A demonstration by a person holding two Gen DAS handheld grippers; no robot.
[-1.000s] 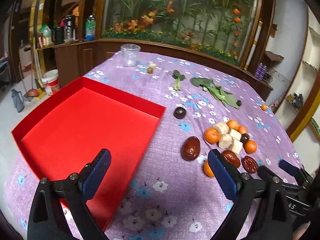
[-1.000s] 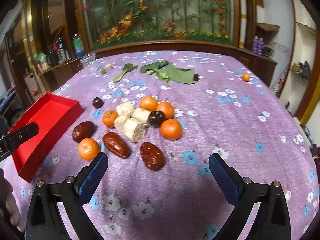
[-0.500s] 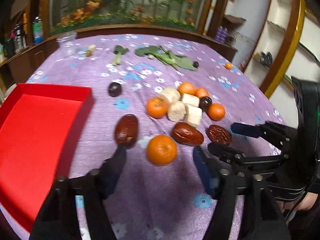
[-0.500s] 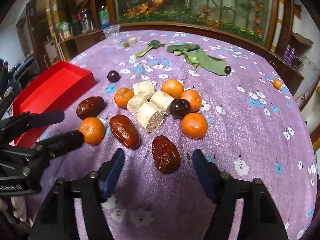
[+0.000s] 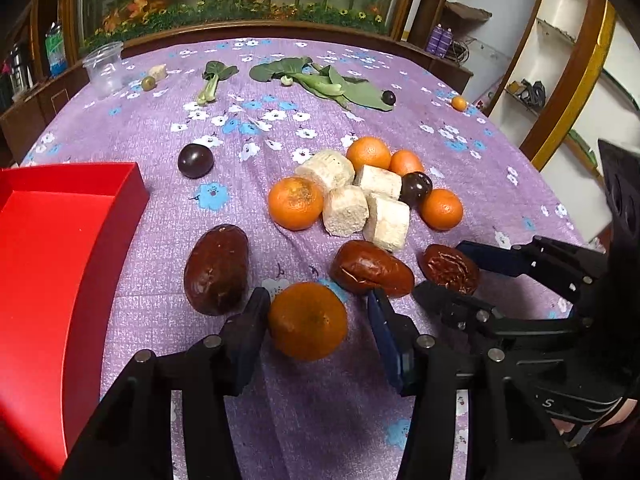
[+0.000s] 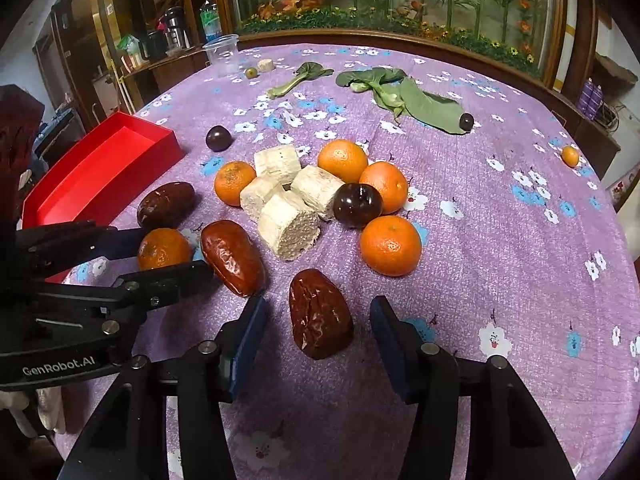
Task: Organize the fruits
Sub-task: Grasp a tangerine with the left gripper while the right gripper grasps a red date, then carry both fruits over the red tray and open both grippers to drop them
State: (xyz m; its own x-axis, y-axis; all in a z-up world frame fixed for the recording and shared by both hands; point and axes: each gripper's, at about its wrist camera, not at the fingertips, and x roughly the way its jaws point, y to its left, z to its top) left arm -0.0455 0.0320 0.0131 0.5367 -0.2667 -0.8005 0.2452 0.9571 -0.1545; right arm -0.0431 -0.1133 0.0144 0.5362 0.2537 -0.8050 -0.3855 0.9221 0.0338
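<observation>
From the left wrist, the left gripper [image 5: 316, 316] has its jaws closing around a tangerine [image 5: 307, 321] that lies on the table [image 5: 480, 148]; the left pad is at its skin, while the right one stands a little clear. The red tray [image 5: 52, 248] sits left of this tangerine, a dark date [image 5: 217, 269] lies between them, and the pile of tangerines and pale chunks [image 5: 360, 200] lies beyond. To the tangerine's right the right gripper [image 5: 448, 276] reaches around a wrinkled date [image 5: 451, 268].

From the right wrist, the right gripper [image 6: 318, 320] has half-open jaws closing either side of the wrinkled date [image 6: 319, 314], with gaps on both sides. Left of that date the left gripper [image 6: 160, 252] brackets the tangerine [image 6: 163, 249], and the tray [image 6: 100, 168] lies farther left, beyond it.
</observation>
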